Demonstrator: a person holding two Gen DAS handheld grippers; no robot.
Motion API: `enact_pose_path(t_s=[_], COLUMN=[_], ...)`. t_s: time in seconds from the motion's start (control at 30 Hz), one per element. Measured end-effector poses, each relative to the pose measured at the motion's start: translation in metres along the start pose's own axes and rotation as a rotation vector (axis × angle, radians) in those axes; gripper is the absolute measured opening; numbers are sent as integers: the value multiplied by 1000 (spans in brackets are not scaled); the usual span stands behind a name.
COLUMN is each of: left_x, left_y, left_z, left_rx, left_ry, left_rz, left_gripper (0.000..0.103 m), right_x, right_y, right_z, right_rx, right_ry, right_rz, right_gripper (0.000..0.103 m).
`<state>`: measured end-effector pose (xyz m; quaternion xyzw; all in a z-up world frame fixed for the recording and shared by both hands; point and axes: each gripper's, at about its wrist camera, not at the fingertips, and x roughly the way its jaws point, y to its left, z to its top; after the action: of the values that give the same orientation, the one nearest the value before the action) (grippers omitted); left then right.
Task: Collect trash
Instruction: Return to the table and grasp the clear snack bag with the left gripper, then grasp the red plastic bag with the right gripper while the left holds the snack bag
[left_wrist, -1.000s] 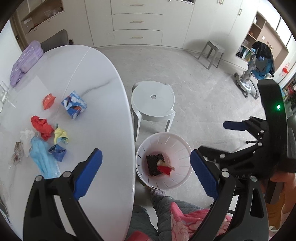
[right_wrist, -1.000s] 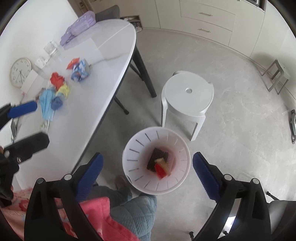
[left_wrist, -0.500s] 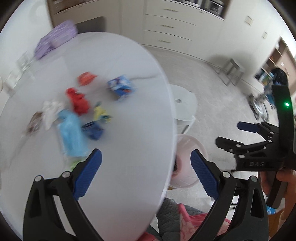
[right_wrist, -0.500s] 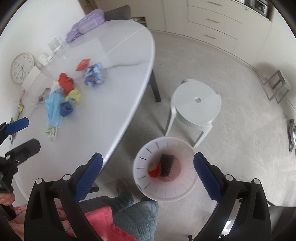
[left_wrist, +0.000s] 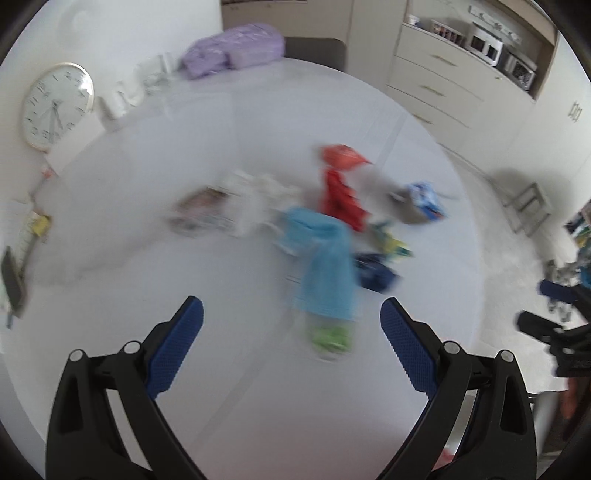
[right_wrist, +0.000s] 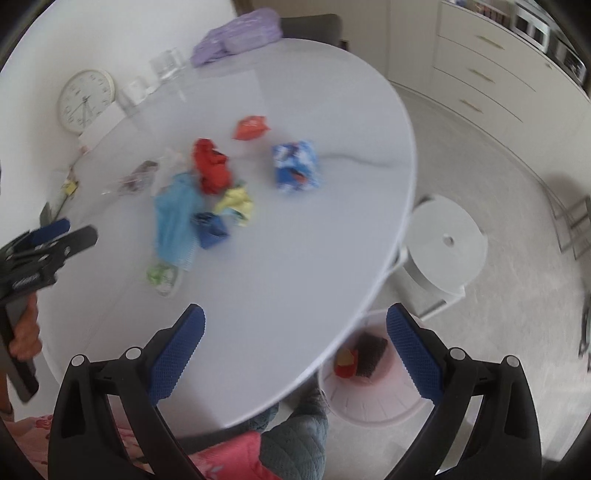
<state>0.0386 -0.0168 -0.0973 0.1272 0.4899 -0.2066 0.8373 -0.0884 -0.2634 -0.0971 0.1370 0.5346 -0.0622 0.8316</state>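
- We see the white oval surface (right_wrist: 295, 240) filling most of both views, with a white stool (right_wrist: 445, 242) on the floor just beside its rim.
- Under the surface's near edge sits the white bin (right_wrist: 369, 402), half hidden, holding a dark piece and a red-and-yellow piece.
- The trash lies in a loose cluster mid-surface: a light blue mask (right_wrist: 175, 221), a red crumple (right_wrist: 212, 170), a blue-and-white wrapper (right_wrist: 297, 168), then a yellow scrap (right_wrist: 236, 203), a dark blue scrap (right_wrist: 210, 229) and an orange-red wrapper (right_wrist: 251, 127).
- Our left claw (left_wrist: 291, 343) hangs over the surface near the mask, fingers spread wide, gripping nothing (this view is badly blurred).
- Our right claw (right_wrist: 295, 345) is released too, held above the surface's near edge; a hand (right_wrist: 24, 336) grips the left tool's handle.
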Motion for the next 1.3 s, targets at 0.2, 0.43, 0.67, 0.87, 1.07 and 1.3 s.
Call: enact_pose_path(t_s=[0.2, 0.43, 0.67, 0.87, 1.07, 1.3], left_x=[16, 48, 90, 131, 149, 139], left_y=[41, 63, 62, 62, 77, 108], left_z=[15, 28, 34, 40, 54, 74], left_rx=[123, 441, 793, 927, 869, 645], left_ry=[-38, -92, -108, -53, 5, 8], left_rz=[69, 119, 80, 31, -29, -89], left_gripper=[92, 92, 92, 79, 45, 37], right_x=[7, 22, 42, 53, 59, 73], right_y=[40, 78, 94, 96, 101, 109], right_z=[29, 69, 93, 91, 93, 115], right_rx=[-75, -100, -28, 25, 39, 46], right_ry=[15, 27, 42, 80, 65, 53], right_rz=[33, 45, 19, -6, 33, 61], right_gripper=[98, 98, 98, 98, 98, 93])
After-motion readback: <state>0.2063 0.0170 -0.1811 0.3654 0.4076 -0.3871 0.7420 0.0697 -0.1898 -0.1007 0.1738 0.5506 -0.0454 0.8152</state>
